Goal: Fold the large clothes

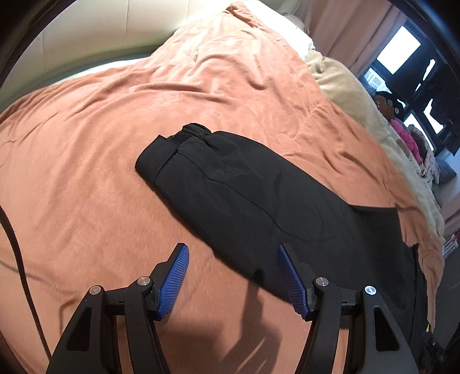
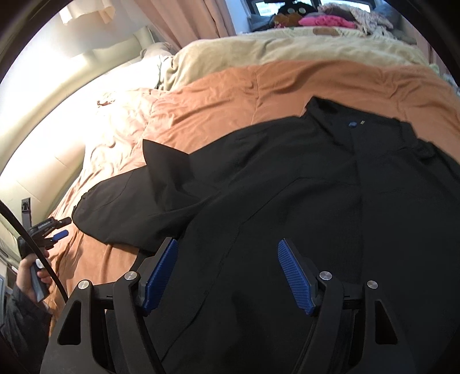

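A black jacket (image 2: 302,184) lies spread flat on an orange bedspread (image 2: 230,95), collar toward the far side. Its long sleeve (image 1: 230,184) stretches out to the left, with the cuff (image 1: 187,135) at the far end. My left gripper (image 1: 233,259) hovers open above the sleeve's near edge, nothing between its blue pads (image 1: 172,282). My right gripper (image 2: 227,253) hangs open over the jacket's body, its pads clear of the cloth. In the right wrist view, the left gripper (image 2: 59,228) shows at the far left, held by a hand (image 2: 31,273).
A beige blanket (image 2: 273,46) is bunched along the bed's far side, with pink and patterned clothes (image 2: 330,18) beyond it by a window. Curtains (image 1: 345,31) hang behind. A black cable (image 2: 34,247) crosses the left edge.
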Tool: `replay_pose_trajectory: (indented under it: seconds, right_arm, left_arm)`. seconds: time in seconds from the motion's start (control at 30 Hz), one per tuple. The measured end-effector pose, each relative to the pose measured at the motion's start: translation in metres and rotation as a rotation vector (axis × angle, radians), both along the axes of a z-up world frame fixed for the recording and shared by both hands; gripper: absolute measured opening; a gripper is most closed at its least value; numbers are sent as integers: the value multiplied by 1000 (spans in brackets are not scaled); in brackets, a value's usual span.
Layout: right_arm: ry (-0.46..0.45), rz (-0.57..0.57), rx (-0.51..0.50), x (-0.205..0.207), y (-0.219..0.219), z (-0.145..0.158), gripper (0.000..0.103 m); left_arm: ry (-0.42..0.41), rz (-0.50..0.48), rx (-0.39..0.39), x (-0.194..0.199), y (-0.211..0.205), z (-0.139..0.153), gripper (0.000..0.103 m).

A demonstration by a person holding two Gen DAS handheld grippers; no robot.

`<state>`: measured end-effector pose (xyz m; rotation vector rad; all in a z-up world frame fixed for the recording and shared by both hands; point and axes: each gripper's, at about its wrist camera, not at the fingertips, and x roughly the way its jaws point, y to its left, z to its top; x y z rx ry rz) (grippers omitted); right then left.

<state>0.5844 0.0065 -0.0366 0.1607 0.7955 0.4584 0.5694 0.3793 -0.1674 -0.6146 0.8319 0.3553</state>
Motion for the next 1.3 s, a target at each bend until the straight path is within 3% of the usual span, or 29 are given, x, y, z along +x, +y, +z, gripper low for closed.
replay_pose_trajectory:
  seconds: [0.07, 0.1, 0.13, 0.17, 0.23, 0.33, 0.5, 0.6, 0.7, 0.83, 0.97, 1.1, 1.3]
  right_arm:
    - [15, -1, 8, 11, 5, -6, 71]
    - [21, 2, 13, 15, 7, -8, 71]
    - [28, 6, 20, 19, 9, -11, 64]
    - [36, 11, 28, 23, 12, -13, 53]
    - [73, 32, 54, 32, 19, -19, 45]
    - [110, 51, 102, 43, 31, -26, 37]
    - [208, 56, 165, 71, 51, -50, 36]
    - [276, 45, 143, 91, 58, -69, 36]
    - [303, 37, 161, 90, 47, -64, 36]
    - [285, 36, 231, 56, 0, -45, 37]
    - [248, -47, 286, 13, -61, -31, 73]
    - [242, -143, 376, -28, -130, -26, 74]
    - [186, -235, 393, -82, -198, -25, 74]
  left_arm:
    - [24, 11, 11, 11, 8, -7, 52]
    - [48, 23, 26, 18, 13, -13, 41]
    - [65, 30, 38, 22, 17, -16, 27]
    - [74, 35, 58, 26, 19, -18, 20]
    - [61, 31, 75, 30, 21, -14, 6]
    - [19, 16, 142, 27, 15, 12, 3]
    - [-84, -7, 205, 20, 5, 81, 2]
    - [-162, -43, 218, 16, -12, 129, 2]
    - [-234, -96, 249, 16, -40, 175, 2]
    - [-340, -178, 280, 11, -84, 229, 2]
    - [-410, -247, 277, 13, -132, 270, 2]
    - [-446, -319, 300, 11, -178, 298, 1]
    - [-481, -428, 302, 16, -251, 327, 1]
